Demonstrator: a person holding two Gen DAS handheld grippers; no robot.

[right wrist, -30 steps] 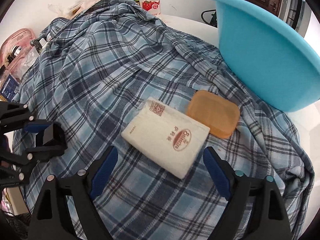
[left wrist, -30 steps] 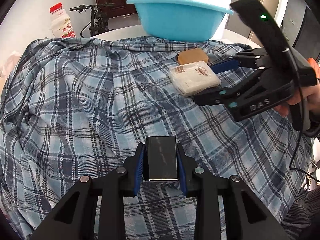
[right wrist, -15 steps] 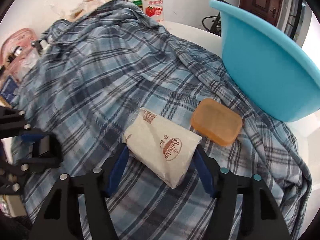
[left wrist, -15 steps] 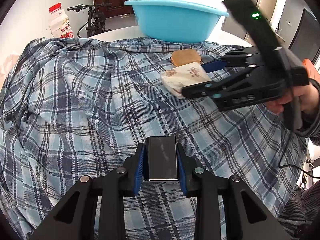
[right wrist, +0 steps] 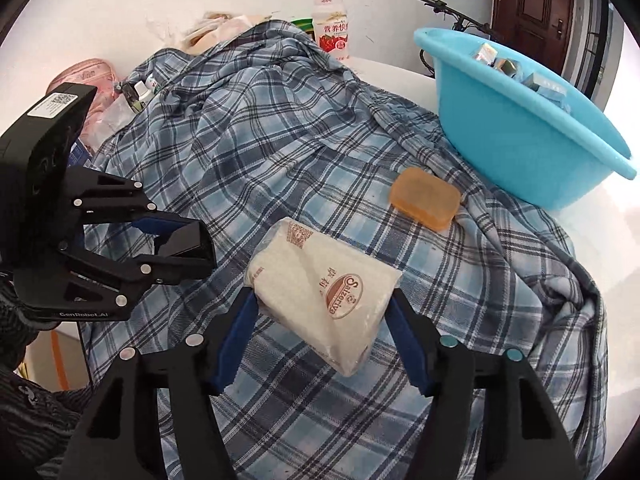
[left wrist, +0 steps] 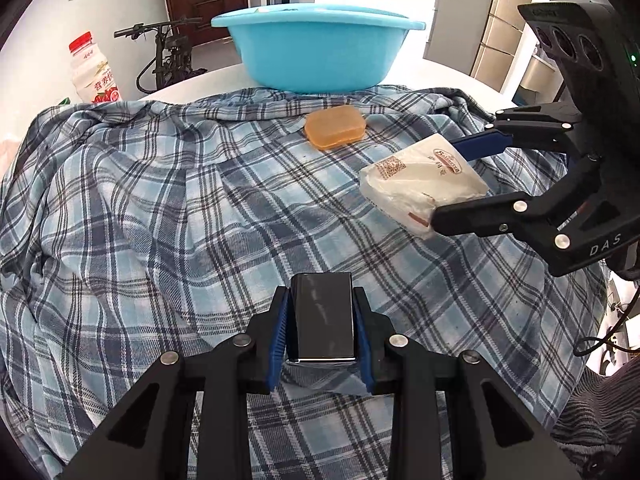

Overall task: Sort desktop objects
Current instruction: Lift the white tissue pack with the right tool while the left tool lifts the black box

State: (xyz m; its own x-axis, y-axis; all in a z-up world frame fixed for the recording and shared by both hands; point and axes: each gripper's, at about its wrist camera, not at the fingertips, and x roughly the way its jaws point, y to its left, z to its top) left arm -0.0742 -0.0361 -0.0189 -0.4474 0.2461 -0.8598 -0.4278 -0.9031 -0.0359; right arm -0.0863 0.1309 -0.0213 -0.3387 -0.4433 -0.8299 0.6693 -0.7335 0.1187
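right hand-held gripper (right wrist: pixel 320 312): we see it angled down, just closed, clamping tissue pack (right wrist: pixel 324 292)
left hand-held gripper (left wrist: pixel 322 320): clamps black box (left wrist: pixel 322 316)
desk: plaid shirt (left wrist: pixel 160 208), blue basin (left wrist: pixel 320 56) at far edge

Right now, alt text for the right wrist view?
The right gripper jaws clamp a white plastic-wrapped tissue pack above a blue plaid cloth. An orange soap bar lies beyond, beside a light-blue plastic basin.

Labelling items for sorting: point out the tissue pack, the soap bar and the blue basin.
tissue pack (right wrist: pixel 320 292), right wrist view, printed face.
soap bar (right wrist: pixel 425 199), right wrist view, top face.
blue basin (right wrist: pixel 516 140), right wrist view, outer wall.
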